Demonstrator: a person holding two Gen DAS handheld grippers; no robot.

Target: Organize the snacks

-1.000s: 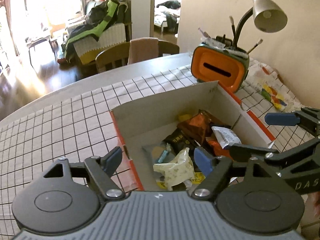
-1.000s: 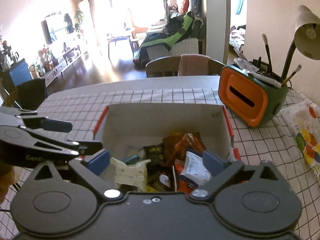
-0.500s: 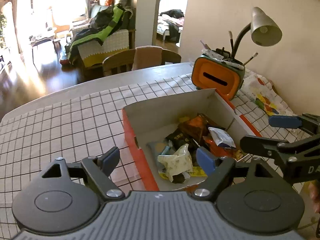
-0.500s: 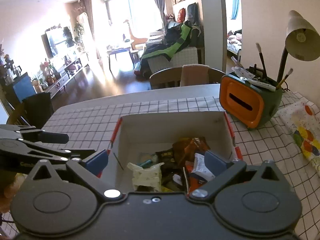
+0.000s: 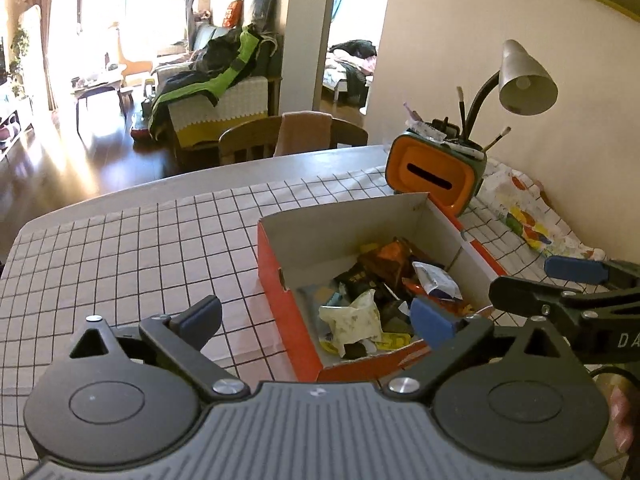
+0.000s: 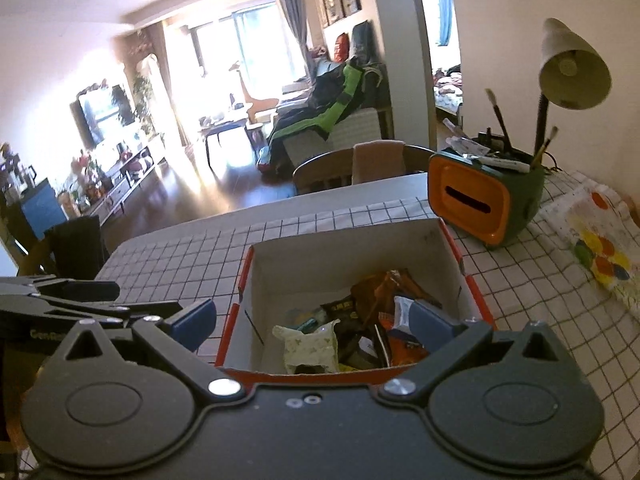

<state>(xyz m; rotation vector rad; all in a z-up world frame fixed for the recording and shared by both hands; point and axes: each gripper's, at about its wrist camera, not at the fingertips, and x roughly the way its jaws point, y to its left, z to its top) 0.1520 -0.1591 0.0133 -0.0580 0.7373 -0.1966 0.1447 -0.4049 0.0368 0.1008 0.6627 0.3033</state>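
The snacks sit heaped in one orange box (image 5: 280,280) with a pale inside, lower centre right of the left wrist view and centre of the right wrist view, resting on the checked desk (image 5: 140,248). No loose snack shows on the desk around it, so the sorting looks close to finished, or else at a pause between items; which of the two cannot be told from here.

The left gripper (image 5: 316,318) has its jaws opening, now spread wide, with nothing between them; it hangs at the near edge of the box. The right gripper (image 6: 314,318) stands wide apart too and empty, with the box seen beyond the gap between its fingers. Each gripper shows at the edge of the other's view, one either side of the box.

If anything is left to do, the next move calls for finding a stray packet outside the frame, or reaching down into the pile to straighten it, jaws staying open until they bracket one wrapper only.

Counted: one box. Inside, one crumpled cream wrapper (image 5: 354,318) at the near side, one brown-orange packet (image 5: 384,258) at the back, one white and blue sachet (image 5: 436,282) on the right, one dark packet (image 5: 356,278) in the middle; more lie beneath, too tangled to number. One orange and green holder (image 5: 432,172) with brushes stands behind the box, one lamp (image 5: 524,80) above it, one patterned cloth (image 5: 524,220) at the right.
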